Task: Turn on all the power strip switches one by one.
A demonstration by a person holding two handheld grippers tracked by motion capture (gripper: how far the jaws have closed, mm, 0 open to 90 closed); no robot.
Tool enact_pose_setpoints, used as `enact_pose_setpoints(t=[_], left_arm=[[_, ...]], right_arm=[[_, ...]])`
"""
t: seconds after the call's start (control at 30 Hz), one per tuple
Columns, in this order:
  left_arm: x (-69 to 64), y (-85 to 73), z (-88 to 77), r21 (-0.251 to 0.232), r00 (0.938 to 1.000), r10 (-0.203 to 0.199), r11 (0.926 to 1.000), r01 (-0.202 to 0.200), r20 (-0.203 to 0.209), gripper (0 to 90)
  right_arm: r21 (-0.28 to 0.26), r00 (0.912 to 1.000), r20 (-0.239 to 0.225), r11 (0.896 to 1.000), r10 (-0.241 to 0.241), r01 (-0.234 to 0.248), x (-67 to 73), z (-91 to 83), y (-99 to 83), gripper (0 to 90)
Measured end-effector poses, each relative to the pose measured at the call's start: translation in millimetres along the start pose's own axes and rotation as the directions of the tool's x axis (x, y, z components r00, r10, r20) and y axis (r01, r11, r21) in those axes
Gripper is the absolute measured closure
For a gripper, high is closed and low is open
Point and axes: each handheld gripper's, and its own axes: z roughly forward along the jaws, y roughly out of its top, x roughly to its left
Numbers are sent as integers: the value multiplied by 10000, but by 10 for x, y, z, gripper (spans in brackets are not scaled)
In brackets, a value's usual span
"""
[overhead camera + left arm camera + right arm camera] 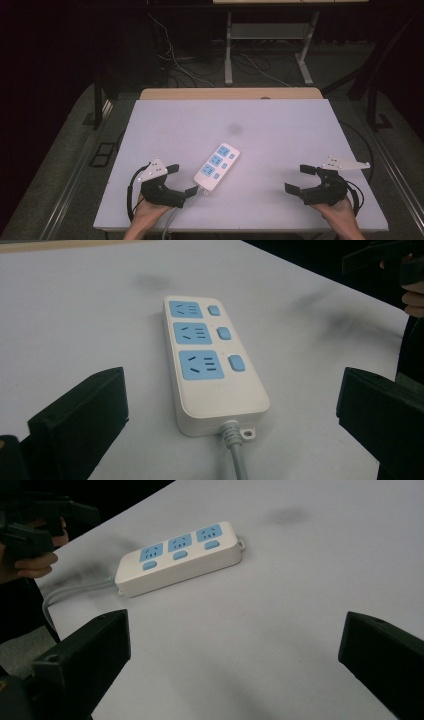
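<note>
A white table [280, 130] is taking up the middle of the high view, with a wooden strip showing along its far edge and dark floor lying around it. Near the table's front edge, a little left of centre, a white power strip [217, 167] is lying flat and slanting, its cord end pointing toward the front-left and its other end toward the far-right. The left gripper [183, 181] is sitting at the front-left part of the table, held by the person's left hand [150, 212], with its jaws standing wide apart and nothing between them; the nearer jaw is reaching almost to the cord end of the power strip, just beside it, though whether they are touching cannot be told. In the left gripper view the power strip is lying straight ahead between the two spread jaws, clear of both. The right gripper [300, 179] is resting near the front-right corner in the person's right hand [338, 212], its jaws also spread open and empty, well apart from the power strip. A grey cord [238, 452] is running from the power strip's near end toward the table's front edge. Three blue socket panels [201, 364] are lining the strip's top face, each with a small blue switch [236, 363] beside it. No brand, label or writing on the strip is sharp enough to read. A faint dark smudge [235, 129] is marking the table toward its middle.
</note>
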Motion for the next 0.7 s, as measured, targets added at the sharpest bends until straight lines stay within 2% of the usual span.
enact_pose_setpoints(t=[0.23,0.7], left_arm=[[4,-3,-37,-204,9999,-93,9998,91,-50,0],[6,20,-71,-131,9997,-202,9997,200,-146,0]], right_arm=[[132,10000,-22,9999,47,-47,-9,9,-17,2],[336,9996,-206,9992,217,-210,-20,40,-53,2]])
